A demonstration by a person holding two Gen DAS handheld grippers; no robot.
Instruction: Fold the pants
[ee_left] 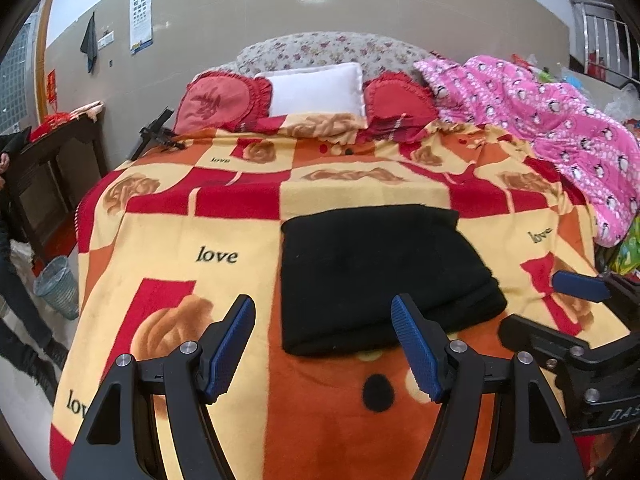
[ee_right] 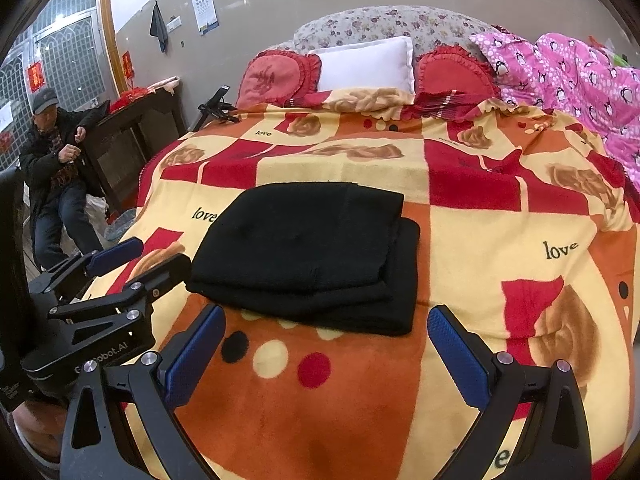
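Fingers of both grippers stand spread and hold nothing: the left gripper and right gripper hover low, pointing forward, side by side. Just beyond their tips lies the black pants, stacked in a compact folded rectangle on the patterned blanket, so the folding looks finished, with pillows far beyond.

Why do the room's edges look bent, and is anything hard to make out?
Left wrist view: fisheye bends the wall, corners go dark, ceiling lights glare; the folded black pants show little detail. Right wrist view: same bending; their stacked layers show better, above the patterned fleece blanket.
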